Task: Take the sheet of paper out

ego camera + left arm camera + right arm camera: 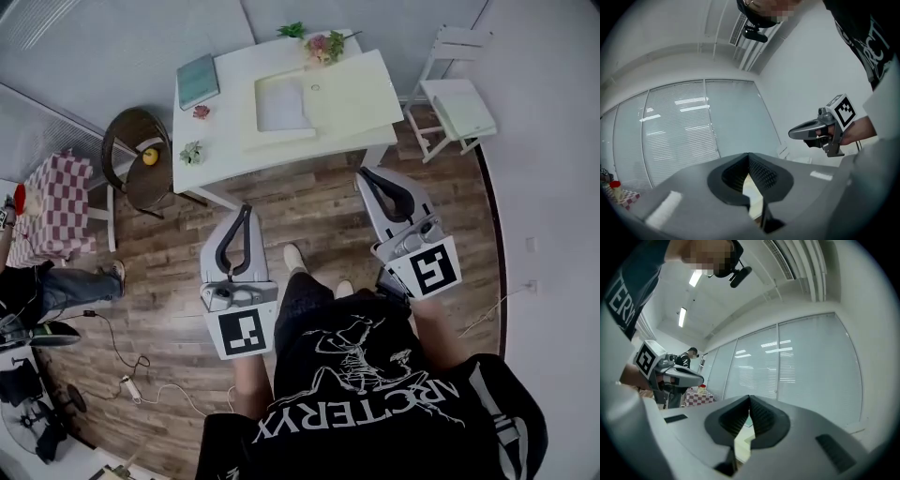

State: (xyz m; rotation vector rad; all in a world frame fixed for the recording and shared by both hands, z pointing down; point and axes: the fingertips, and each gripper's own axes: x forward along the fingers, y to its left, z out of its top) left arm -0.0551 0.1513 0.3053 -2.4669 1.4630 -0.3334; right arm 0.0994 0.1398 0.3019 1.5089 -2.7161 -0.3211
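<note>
- The left hand-held gripper (246,210) is at 7 o'clock in the head view, level above the wood floor (169,246). In its own view the jaws meet at the tips, with nothing between them.
- The right hand-held gripper (367,174) is at 4 o'clock, beside the left one and well apart from it. Its jaws are closed together and empty.
- The counter (225,133) is white and stands at 12 o'clock, ahead of both grippers and touched by neither.
- The sheet of paper (281,105) is pale grey and lies flat inside the cream folder (354,90), which is open at the counter's centre.
- The teal book (197,81) lies at the counter's 10 o'clock corner.
- The flowers (323,45) are at the far edge of the counter, at 12 o'clock from the folder.
- The small plant (191,152) is at the counter's 8 o'clock edge.
- The white chair (452,103) stands at 3 o'clock of the counter.
- The round dark seat (131,159) stands at 9 o'clock of the counter and carries a yellow fruit (150,156).
</note>
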